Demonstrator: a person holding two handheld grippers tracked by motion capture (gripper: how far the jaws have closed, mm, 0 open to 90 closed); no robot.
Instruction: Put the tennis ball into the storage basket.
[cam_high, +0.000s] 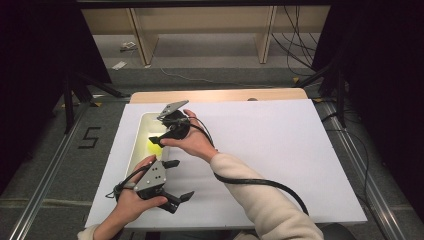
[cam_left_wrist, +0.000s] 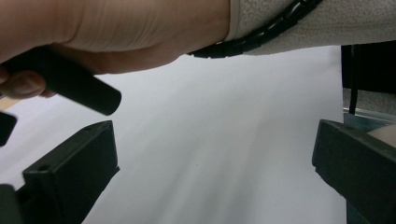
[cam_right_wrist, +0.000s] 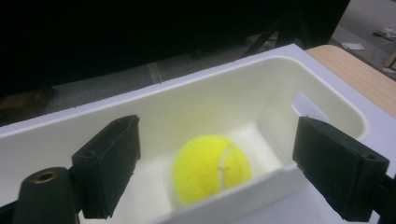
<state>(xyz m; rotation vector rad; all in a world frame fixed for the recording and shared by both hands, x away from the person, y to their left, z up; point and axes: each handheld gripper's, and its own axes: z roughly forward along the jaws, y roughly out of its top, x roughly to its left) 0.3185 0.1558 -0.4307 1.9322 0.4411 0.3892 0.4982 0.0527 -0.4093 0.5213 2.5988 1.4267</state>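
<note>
A yellow tennis ball (cam_right_wrist: 212, 168) lies in a white bin (cam_right_wrist: 224, 70) at the left of the table; from above, the ball (cam_high: 151, 144) is partly covered. My right gripper (cam_high: 159, 140) reaches across from the right and hovers at the bin's (cam_high: 136, 145) near rim. In its own view the right gripper (cam_right_wrist: 224, 170) is open, its jaws standing either side of the ball without touching it. My left gripper (cam_high: 180, 180) rests low near the front left of the sheet, open and empty. The left gripper (cam_left_wrist: 215, 172) looks under the right forearm (cam_left_wrist: 140, 32).
A white sheet (cam_high: 280, 150) covers most of the wooden table (cam_high: 220, 95). A black cable (cam_high: 260, 182) trails from the right gripper over the sleeve. Wooden shelf frames (cam_high: 142, 40) and floor cables lie beyond the table. Dark stands flank both sides.
</note>
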